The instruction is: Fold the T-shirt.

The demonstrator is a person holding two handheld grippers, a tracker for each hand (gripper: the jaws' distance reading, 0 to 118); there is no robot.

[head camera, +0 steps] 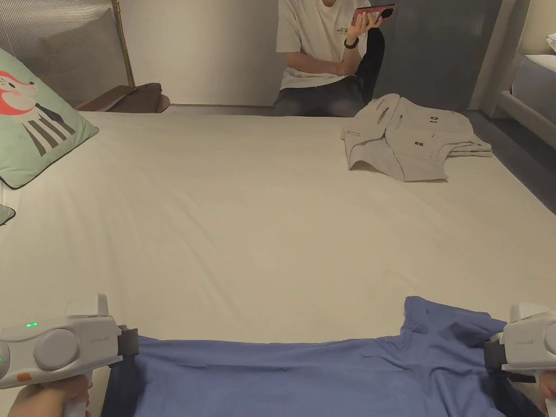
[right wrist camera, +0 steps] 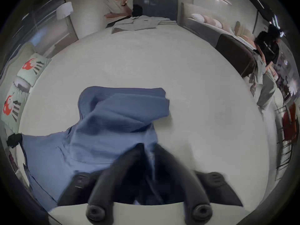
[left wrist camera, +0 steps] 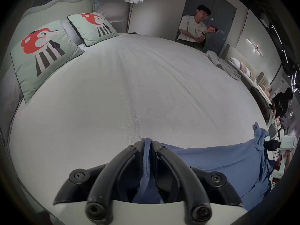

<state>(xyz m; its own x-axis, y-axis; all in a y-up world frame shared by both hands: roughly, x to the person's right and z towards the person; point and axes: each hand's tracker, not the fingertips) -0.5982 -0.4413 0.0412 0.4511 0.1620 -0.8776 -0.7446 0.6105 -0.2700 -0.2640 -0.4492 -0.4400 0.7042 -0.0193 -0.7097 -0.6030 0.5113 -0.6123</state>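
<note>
Both tongs are pinching the blue T-shirt: the left tongs have their jaws pressed together on one end of the stretched edge, with a fold of cloth plainly sandwiched between them in the left gripper view, and the right tongs are clamped on the other end, cloth rising between the blurred jaws in the right gripper view. The shirt lies at the near edge of the bed, its far edge pulled into a nearly straight line between the two grips. Just inside the right tongs a sleeve is bunched and flopped toward the middle of the bed.

By my reading the step in hand is spreading the garment flat, before any real fold is made. The next move probably calls for drawing both grips evenly across the bed so the body lays down smooth, then dealing with that crumpled sleeve; an uneven pull would skew the cloth.

At the far side of the bed lies a pale folded garment, beyond it sits a person, and a printed cushion rests at the bed's left side.
</note>
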